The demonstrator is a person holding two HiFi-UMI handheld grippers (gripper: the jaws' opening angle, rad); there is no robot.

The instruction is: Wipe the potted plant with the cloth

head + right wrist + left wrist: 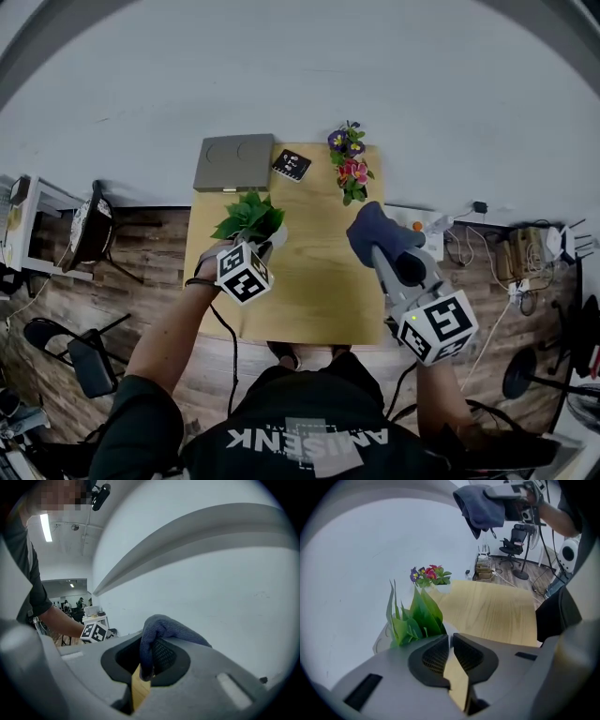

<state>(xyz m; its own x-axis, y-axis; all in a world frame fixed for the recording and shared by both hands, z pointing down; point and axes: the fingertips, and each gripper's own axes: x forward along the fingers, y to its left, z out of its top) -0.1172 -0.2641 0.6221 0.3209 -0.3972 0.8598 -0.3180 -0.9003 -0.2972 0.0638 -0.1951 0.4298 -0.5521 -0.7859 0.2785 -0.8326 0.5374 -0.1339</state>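
the potted plant point(249, 217) stands just inside the table's point(314, 286) left edge, with a grey board point(234, 162) on the back left corner, a small black card point(292, 165) beside it and a bunch of flowers point(350, 165) on the back edge, so i have bare wood across the middle and front. my left gripper point(450, 638) reaches in low from the left edge, jaws pinched to a slit on what looks like the pot's rim. my right gripper point(151, 654) hangs raised over the right side, clamped on the blue cloth point(378, 234), well apart from the plant.
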